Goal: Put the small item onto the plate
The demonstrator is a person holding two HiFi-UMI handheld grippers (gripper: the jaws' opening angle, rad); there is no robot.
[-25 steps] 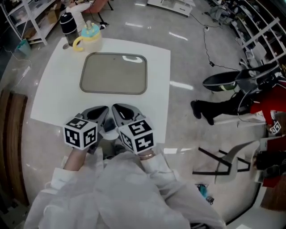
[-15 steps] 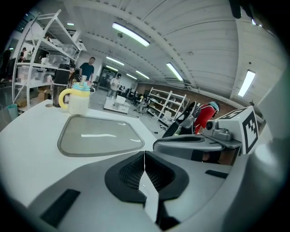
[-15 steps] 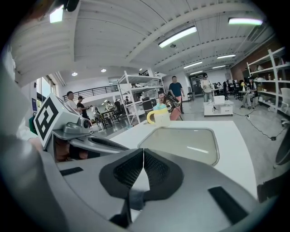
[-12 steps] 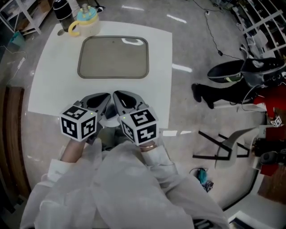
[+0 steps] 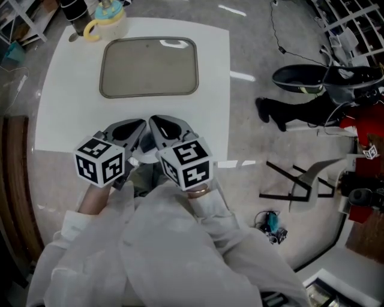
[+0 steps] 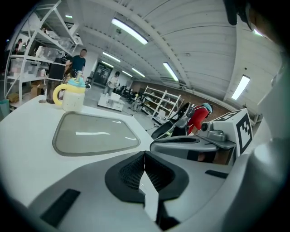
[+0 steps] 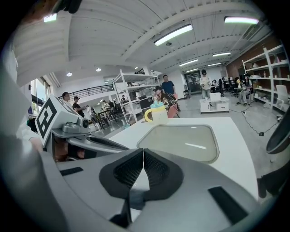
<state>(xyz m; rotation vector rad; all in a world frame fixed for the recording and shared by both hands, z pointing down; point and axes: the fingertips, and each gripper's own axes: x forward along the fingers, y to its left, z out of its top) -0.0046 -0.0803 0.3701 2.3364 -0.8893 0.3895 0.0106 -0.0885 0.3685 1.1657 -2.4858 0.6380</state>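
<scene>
Head view, yellow-handled cup beyond tray, dark bottle beside it

I counted one white counter, and on it one grey plate, one yellow-handled cup with a teal lid, and one dark flask. There were two claws, a left claw and a right claw. Each bore one marker cube, making two cubes.
</scene>
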